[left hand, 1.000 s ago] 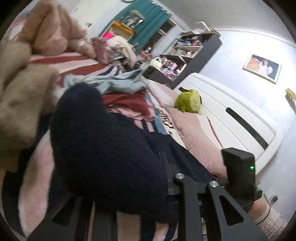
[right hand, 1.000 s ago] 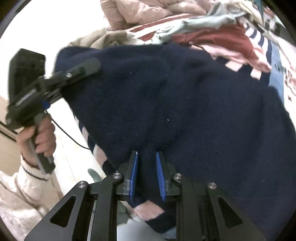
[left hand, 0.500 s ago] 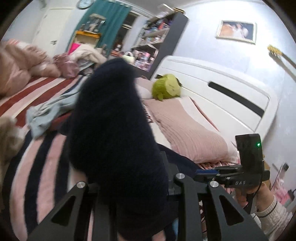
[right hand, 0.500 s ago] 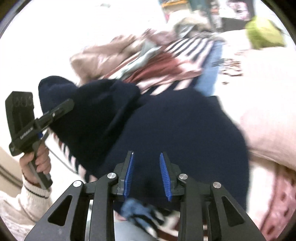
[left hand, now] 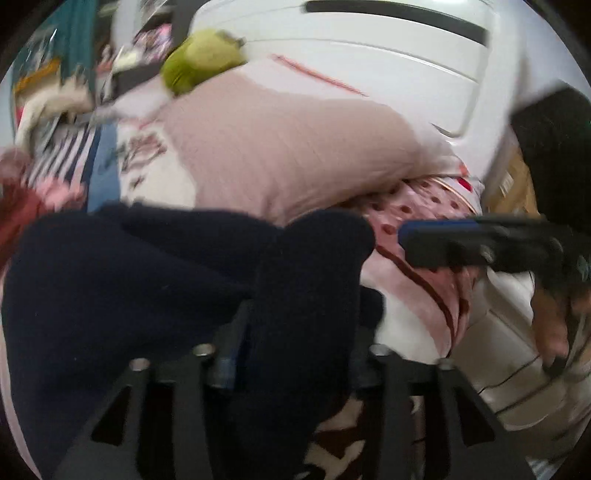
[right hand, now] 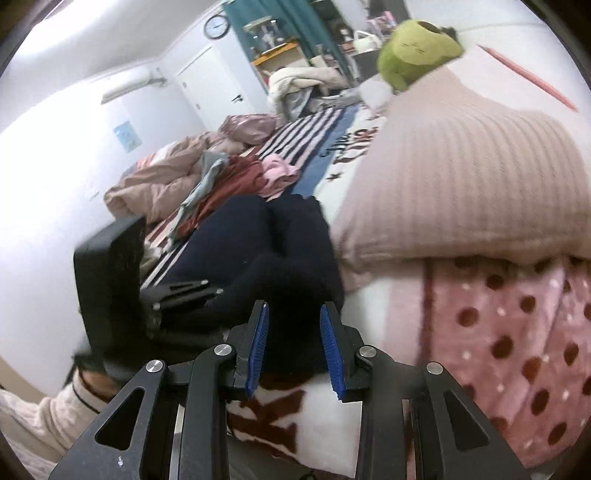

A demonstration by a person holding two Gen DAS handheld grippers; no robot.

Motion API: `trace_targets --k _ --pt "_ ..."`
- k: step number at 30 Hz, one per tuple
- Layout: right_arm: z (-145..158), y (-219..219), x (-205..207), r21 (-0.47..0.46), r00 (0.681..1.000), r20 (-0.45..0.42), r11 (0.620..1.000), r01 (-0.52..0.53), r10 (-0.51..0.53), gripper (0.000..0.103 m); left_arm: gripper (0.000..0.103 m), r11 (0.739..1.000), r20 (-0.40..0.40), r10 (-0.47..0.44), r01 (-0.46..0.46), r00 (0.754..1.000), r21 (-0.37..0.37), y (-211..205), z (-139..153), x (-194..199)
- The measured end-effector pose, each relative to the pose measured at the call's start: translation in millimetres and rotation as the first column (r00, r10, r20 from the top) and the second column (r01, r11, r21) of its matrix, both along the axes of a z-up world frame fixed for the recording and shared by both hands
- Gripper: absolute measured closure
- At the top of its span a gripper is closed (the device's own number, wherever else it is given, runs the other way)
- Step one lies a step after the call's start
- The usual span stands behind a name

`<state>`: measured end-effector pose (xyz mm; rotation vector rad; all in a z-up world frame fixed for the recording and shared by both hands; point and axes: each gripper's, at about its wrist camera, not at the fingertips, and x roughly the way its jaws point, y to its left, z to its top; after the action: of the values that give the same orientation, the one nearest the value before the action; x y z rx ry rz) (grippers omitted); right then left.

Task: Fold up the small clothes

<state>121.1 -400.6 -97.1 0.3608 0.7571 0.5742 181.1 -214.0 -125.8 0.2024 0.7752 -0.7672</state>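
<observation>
In the right wrist view, the dark navy fleece garment fills the near centre of the bed, lying between the blue-padded fingers of the right gripper, whose jaws stand apart. Just left of it the black left gripper blocks that side. To the right, the ribbed dusty-pink pillow rises as a high wall, with the pink polka-dot blanket below it. Farther off, a heap of red, pink and grey clothes crowds the striped bedspread. A green plush toy sits at the far end. Bare passage shows only over the near white-and-maroon patterned blanket.
</observation>
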Motion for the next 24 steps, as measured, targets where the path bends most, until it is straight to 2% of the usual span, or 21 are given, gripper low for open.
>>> trace_targets --k 1,2,3,6,7,10,13,14,17,19,21,22,23,24 --pt "-0.9 -5.6 -0.9 0.006 1.0 -0.001 1.0 0.008 -0.008 0.078 0.035 0.999 -0.013 -0.023 0.023 1.0 -0.028 1.3 4.5 -3.5" --pt "-0.7 -10.4 -0.9 0.011 1.0 0.002 1.0 0.017 -0.017 0.077 0.028 0.998 -0.036 -0.041 0.039 0.999 -0.057 4.8 8.7 -5.1" --pt "0.3 -13.4 0.3 0.012 1.0 0.008 1.0 0.022 -0.022 0.076 0.028 0.996 -0.053 -0.049 0.044 0.997 -0.082 10.0 14.0 -7.1" --pt "10.7 -14.6 -1.6 0.024 0.998 0.039 0.999 0.038 -0.039 0.06 0.028 0.99 -0.062 -0.042 0.033 0.997 -0.139 31.6 36.4 -17.8" --pt "14.1 -12.9 -0.6 0.035 0.998 0.05 0.999 0.036 -0.038 0.053 0.026 0.981 -0.063 -0.057 0.044 0.996 -0.189 44.9 48.0 -26.3" --pt "24.9 -3.4 1.9 0.077 0.997 0.072 0.997 0.0 -0.006 0.036 0.018 0.96 -0.037 -0.068 0.055 0.997 -0.276 74.3 70.5 -53.0" --pt "27.3 19.7 8.0 0.111 0.997 0.05 0.992 -0.063 0.057 0.013 0.014 0.959 0.008 0.027 -0.024 1.0 -0.282 114.2 84.6 -58.1" --pt "26.5 26.8 9.3 0.112 0.996 0.044 0.991 -0.077 0.072 0.011 0.011 0.96 0.015 0.068 -0.062 0.998 -0.274 125.9 84.8 -55.4" --pt "23.1 59.9 17.3 0.044 0.992 0.016 0.992 -0.122 0.121 0.011 0.01 0.947 -0.033 0.193 -0.195 0.981 -0.253 167.5 71.2 -42.1" --pt "16.0 78.7 29.7 -0.037 0.992 -0.02 0.991 -0.128 0.128 0.011 0.01 0.93 -0.094 0.251 -0.267 0.964 -0.254 194.5 49.4 -28.8" --pt "5.3 93.4 41.3 -0.111 0.991 -0.067 0.986 -0.123 0.116 0.011 0.01 0.918 -0.12 0.288 -0.309 0.95 -0.248 208.2 29.0 -18.7" --pt "-0.5 102.9 43.9 -0.161 0.99 -0.076 0.979 -0.126 0.115 0.019 0.009 0.907 -0.179 0.295 -0.333 0.939 -0.255 214.4 11.1 -8.7" --pt "-5.5 111.9 43.6 -0.191 0.988 -0.082 0.971 -0.144 0.13 0.042 0.009 0.896 -0.224 0.271 -0.33 0.936 -0.298 217.2 1.5 -4.1" --pt "-9.4 119.2 42.7 -0.203 0.986 -0.089 0.966 -0.16 0.144 0.052 0.009 0.855 -0.299 0.208 -0.321 0.931 -0.406 223.1 -11.8 2.5"
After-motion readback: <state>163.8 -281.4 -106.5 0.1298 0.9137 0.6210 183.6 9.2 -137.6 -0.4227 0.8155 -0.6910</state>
